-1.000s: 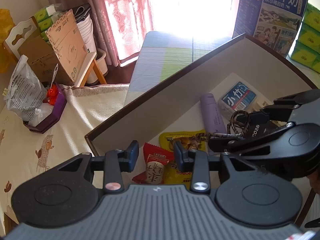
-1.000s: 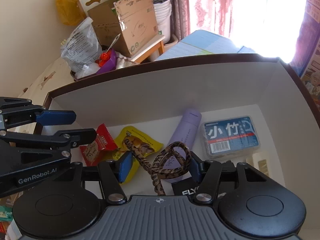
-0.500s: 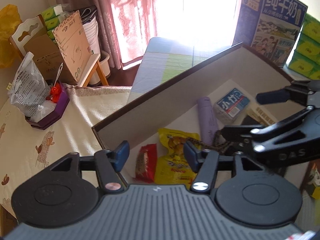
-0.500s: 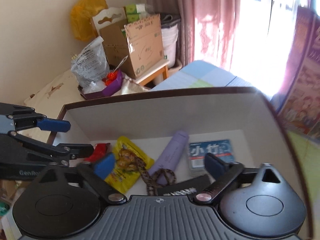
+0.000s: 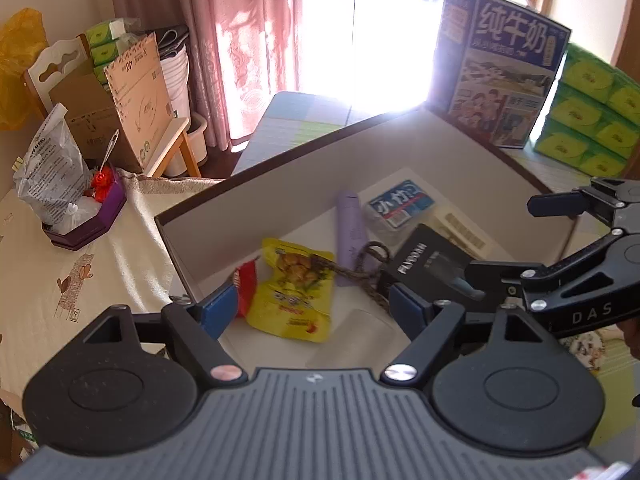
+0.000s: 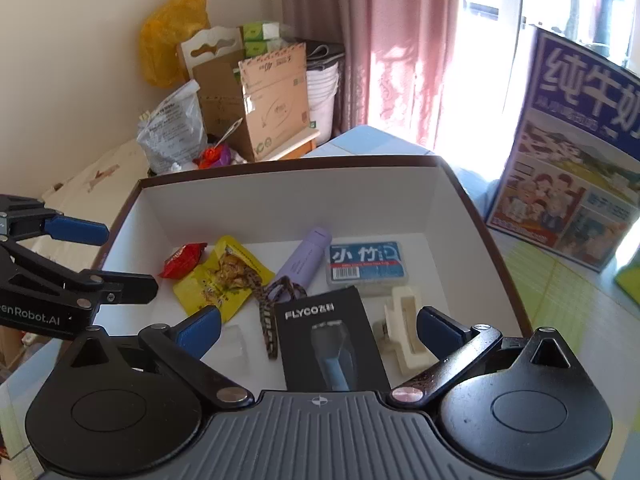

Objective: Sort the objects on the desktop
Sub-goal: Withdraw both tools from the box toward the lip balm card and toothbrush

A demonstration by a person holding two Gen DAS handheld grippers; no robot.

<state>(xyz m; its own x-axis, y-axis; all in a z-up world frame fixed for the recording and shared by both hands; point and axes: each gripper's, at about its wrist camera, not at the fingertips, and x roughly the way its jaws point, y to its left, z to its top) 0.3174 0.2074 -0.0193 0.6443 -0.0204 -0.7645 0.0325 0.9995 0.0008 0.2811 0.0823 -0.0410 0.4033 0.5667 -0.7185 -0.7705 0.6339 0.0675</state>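
My left gripper (image 5: pixel 312 308) is opening, my right gripper (image 6: pixel 320 330) wide, both empty. All 8 items lie in the box (image 6: pixel 280 200) ahead and below; cord (image 6: pixel 270 316) runs lengthwise away, nearer right.

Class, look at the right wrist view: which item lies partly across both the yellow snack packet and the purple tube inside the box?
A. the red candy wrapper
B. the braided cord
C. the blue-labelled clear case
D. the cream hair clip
B: the braided cord runs from the yellow snack packet over the purple tube's near end.
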